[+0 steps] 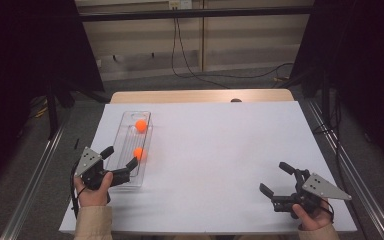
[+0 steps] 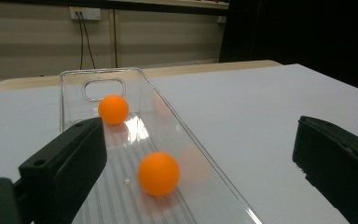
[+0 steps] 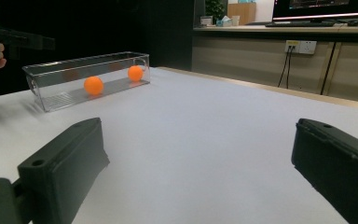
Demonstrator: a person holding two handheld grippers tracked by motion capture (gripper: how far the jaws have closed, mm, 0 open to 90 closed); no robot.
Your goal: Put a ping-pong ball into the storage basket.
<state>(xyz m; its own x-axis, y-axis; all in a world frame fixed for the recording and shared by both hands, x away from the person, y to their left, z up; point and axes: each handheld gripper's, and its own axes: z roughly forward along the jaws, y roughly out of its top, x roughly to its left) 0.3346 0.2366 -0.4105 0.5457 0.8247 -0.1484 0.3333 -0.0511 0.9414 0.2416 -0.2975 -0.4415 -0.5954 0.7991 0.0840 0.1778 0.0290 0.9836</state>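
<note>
While both orange balls lay inside the clear tray (image 1: 145, 150) on the left side of the white desk (image 1: 220, 165), the near ball (image 1: 138, 153) about midway along it and the far ball (image 1: 140, 125) toward its far end, neither was gripped. The left gripper (image 1: 118, 160) hovered over the tray's near end, fingers wide and empty, aimed at the near ball, so the pick looked about to start. The right gripper (image 1: 275, 179) waited well apart, fingers wide, holding nothing.
</note>
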